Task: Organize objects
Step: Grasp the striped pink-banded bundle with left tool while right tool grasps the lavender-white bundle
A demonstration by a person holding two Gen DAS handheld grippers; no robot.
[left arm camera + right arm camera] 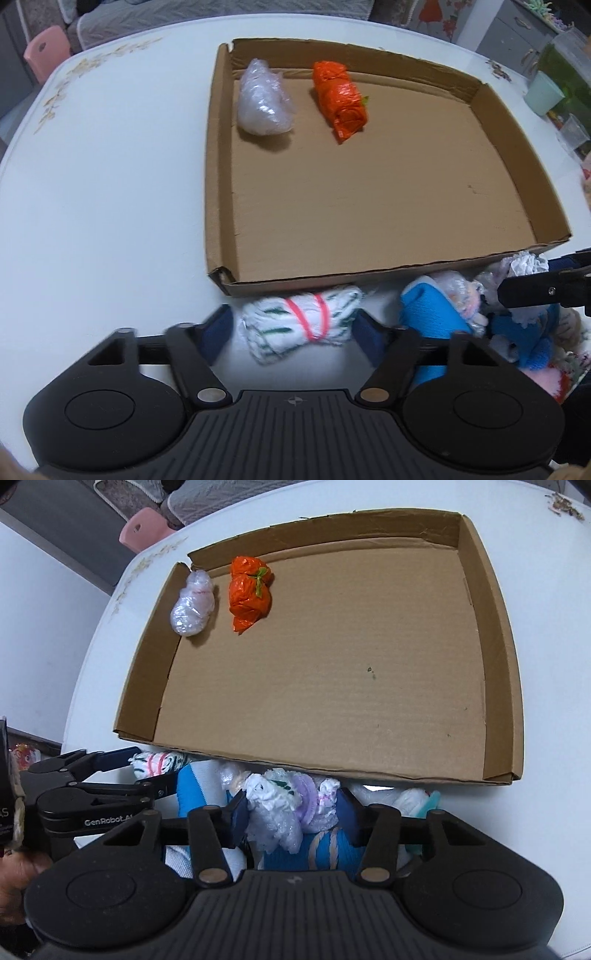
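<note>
Here, a white table [110,177] is seen carrying a shallow cardboard tray [218,166]. At 11 o'clock inside the tray, a clear plastic bundle [264,99] lies just beside an orange plastic bundle [341,99]. Below the tray's near wall, the left gripper [295,325] is pinched on a white-and-green rolled cloth [299,321] banded in pink. At 3 o'clock of it, the right gripper [291,812] is clamped on a white crumpled bundle [273,812] atop a heap of cloths [325,849].

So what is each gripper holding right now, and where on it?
The left gripper clamps the white-and-green cloth bundle by its two ends. The right gripper squeezes the white plastic-wrapped bundle across its sides.
</note>
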